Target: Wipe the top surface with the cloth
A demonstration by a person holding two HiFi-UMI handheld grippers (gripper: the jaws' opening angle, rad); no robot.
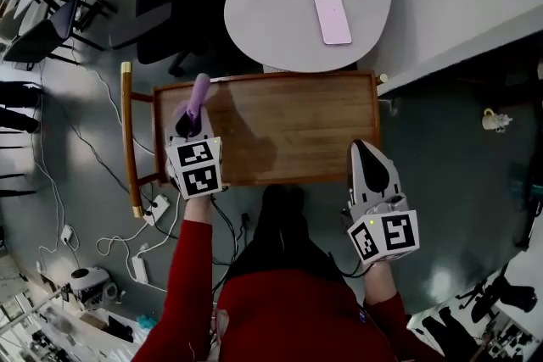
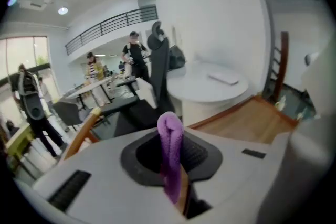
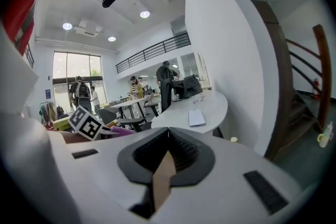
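Observation:
A wooden tray-top cart (image 1: pixel 280 127) stands below me, its brown top bare. My left gripper (image 1: pixel 188 121) hangs over the top's left end, shut on a purple cloth (image 1: pixel 196 96) that sticks up out of its jaws. In the left gripper view the cloth (image 2: pixel 170 155) is a folded strip pinched between the dark pads (image 2: pixel 197 157). My right gripper (image 1: pixel 372 165) is at the cart's front right corner, shut with nothing in it; its jaws (image 3: pixel 168 157) meet in the right gripper view.
A round white table (image 1: pixel 288 4) with a pink phone (image 1: pixel 332 16) stands beyond the cart, a black office chair (image 1: pixel 174 0) to its left. Cables and power strips (image 1: pixel 140 254) lie on the grey floor at the left. Several people stand far off (image 2: pixel 134 55).

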